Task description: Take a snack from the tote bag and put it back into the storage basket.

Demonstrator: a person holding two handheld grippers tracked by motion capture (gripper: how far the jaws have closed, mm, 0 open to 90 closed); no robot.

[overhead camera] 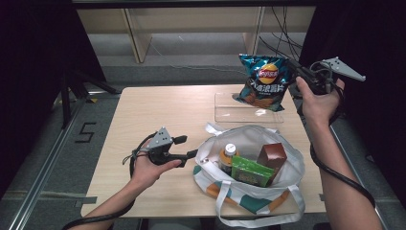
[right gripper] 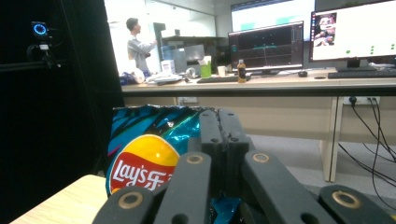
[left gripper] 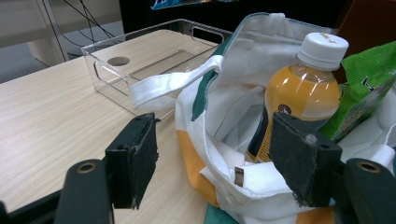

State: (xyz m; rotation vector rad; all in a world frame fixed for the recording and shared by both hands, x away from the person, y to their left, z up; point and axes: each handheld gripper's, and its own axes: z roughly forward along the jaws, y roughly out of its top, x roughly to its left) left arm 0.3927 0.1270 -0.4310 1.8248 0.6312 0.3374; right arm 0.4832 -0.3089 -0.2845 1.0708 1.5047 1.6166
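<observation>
A blue Lay's chip bag (overhead camera: pixel 265 81) hangs upright in the air over a clear plastic tray (overhead camera: pixel 225 112) at the table's back right. My right gripper (overhead camera: pixel 293 70) is shut on the bag's upper right edge. In the right gripper view the chip bag (right gripper: pixel 144 163) sits left of the closed right gripper (right gripper: pixel 223 119). A white tote bag (overhead camera: pixel 287 143) lies open at the front, holding an orange drink bottle (overhead camera: pixel 229 155), a green packet (overhead camera: pixel 251 172) and a brown box (overhead camera: pixel 272 155). My left gripper (overhead camera: pixel 193 154) is open at the tote's left rim. In the left gripper view the left gripper (left gripper: pixel 212 140) straddles the tote's rim (left gripper: pixel 224 107) without pressing it, with the bottle (left gripper: pixel 303 93) just beyond.
Bare wooden tabletop (overhead camera: pixel 158 110) stretches left of the tote and tray. The tote's handles (overhead camera: pixel 261 218) hang over the table's front edge. A wooden shelf frame (overhead camera: pixel 139 38) and cables stand behind the table. Desks with monitors (right gripper: pixel 266 46) and a person (right gripper: pixel 137 46) are far off.
</observation>
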